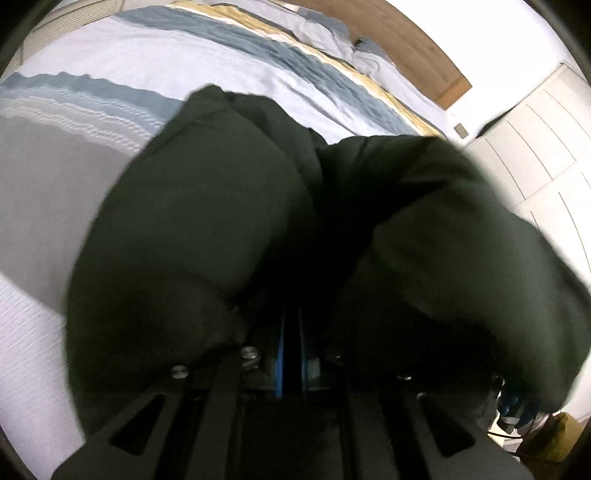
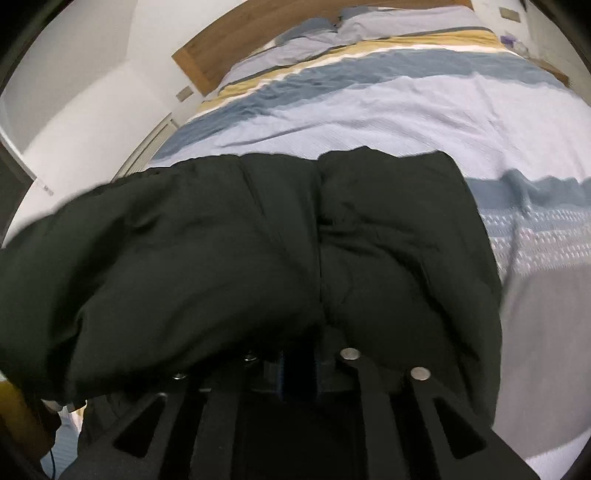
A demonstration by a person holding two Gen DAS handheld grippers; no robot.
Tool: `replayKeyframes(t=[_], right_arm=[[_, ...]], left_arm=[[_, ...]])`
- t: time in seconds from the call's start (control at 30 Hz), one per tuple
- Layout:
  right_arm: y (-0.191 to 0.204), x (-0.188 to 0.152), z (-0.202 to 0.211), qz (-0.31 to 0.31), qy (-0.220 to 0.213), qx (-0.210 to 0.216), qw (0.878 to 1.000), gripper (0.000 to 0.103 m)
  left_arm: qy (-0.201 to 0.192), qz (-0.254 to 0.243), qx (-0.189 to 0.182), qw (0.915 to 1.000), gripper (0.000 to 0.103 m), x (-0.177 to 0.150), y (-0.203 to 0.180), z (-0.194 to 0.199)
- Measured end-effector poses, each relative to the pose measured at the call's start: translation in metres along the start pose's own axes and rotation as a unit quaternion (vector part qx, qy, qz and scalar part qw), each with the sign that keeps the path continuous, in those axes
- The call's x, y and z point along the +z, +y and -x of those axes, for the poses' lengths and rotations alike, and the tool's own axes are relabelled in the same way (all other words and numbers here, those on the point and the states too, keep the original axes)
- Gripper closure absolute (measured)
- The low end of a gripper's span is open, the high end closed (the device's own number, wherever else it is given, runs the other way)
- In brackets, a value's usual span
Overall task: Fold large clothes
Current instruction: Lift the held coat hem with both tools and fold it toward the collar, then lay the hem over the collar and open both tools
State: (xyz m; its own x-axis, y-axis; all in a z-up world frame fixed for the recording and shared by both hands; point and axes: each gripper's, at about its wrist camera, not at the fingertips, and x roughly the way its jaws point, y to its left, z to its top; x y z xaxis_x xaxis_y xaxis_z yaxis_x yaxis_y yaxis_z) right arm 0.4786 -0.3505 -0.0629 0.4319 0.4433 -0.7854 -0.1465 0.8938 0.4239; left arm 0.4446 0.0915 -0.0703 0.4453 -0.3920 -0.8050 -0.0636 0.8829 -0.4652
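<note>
- Striped cotton covers the bed [image 2: 369,122], the biggest thing I see: a crinkled duvet in pale lilac-white with wavy bands of slate blue, mustard and white, and a finely patterned band near my end.
- Behind it a flat wooden headboard [image 2: 207,62] runs along a white wall, with rumpled pillows [image 2: 332,29] against it.
- White panelled doors [image 1: 535,147] stand at the right of the left wrist view.
- Next in size is the jacket [image 2: 221,258], dark green-black, matte and puffy, bulging in soft quilted lobes with a deep seam down the middle.
- It hangs bunched up over the near part of the bed, filling the middle of both wrist views.
- From the right wrist view its long axis runs side to side across the bed, with its far edge lying roughly level against the duvet; the left end trails off blurred.
- My left gripper [image 1: 291,325] has its jaws together, clamped on a fold of the jacket; only the blue inner faces show beneath the cloth.
- My right gripper [image 2: 297,369] is likewise pinched on the jacket, its tips buried under the padding.
</note>
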Motion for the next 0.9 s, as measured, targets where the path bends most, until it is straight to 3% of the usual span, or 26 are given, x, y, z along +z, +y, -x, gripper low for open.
replayKeyframes(t=[0.07, 0.13, 0.27, 0.33, 0.37, 0.4, 0.57, 0.67, 0.9], right_arm=[[0.000, -0.005, 0.007, 0.007, 0.006, -0.005, 1.000, 0.085], [0.000, -0.006, 0.021, 0.018, 0.013, -0.019, 1.000, 0.066], [0.005, 0.003, 0.053, 0.039, 0.004, -0.042, 0.998, 0.057], [0.012, 0.013, 0.071, 0.046, -0.011, -0.041, 0.998, 0.051], [0.018, 0.018, 0.079, 0.050, -0.019, -0.040, 0.998, 0.049], [0.027, 0.026, 0.087, 0.059, -0.029, -0.037, 0.997, 0.046], [0.069, 0.048, 0.086, 0.099, -0.039, -0.020, 0.994, 0.036], [0.093, 0.052, 0.075, 0.126, -0.038, -0.012, 0.991, 0.032], [0.111, 0.031, 0.029, 0.159, 0.005, -0.008, 0.987, 0.028]], left_arm=[[0.003, 0.004, 0.006, 1.0000, 0.096, -0.003, -0.004, 0.010], [0.000, 0.004, 0.025, 0.9997, 0.096, -0.006, -0.008, 0.027], [-0.023, -0.019, 0.055, 0.9980, 0.092, 0.001, -0.038, 0.056], [-0.039, -0.043, 0.067, 0.9961, 0.076, 0.007, -0.042, 0.077], [-0.047, -0.052, 0.072, 0.9949, 0.059, 0.017, -0.056, 0.081], [-0.060, -0.066, 0.075, 0.9932, 0.050, 0.021, -0.071, 0.085], [-0.082, -0.124, 0.102, 0.9836, 0.048, 0.037, -0.117, 0.077], [-0.082, -0.140, 0.098, 0.9819, 0.048, 0.036, -0.136, 0.060], [-0.047, -0.188, 0.119, 0.9737, 0.048, 0.002, -0.160, 0.008]])
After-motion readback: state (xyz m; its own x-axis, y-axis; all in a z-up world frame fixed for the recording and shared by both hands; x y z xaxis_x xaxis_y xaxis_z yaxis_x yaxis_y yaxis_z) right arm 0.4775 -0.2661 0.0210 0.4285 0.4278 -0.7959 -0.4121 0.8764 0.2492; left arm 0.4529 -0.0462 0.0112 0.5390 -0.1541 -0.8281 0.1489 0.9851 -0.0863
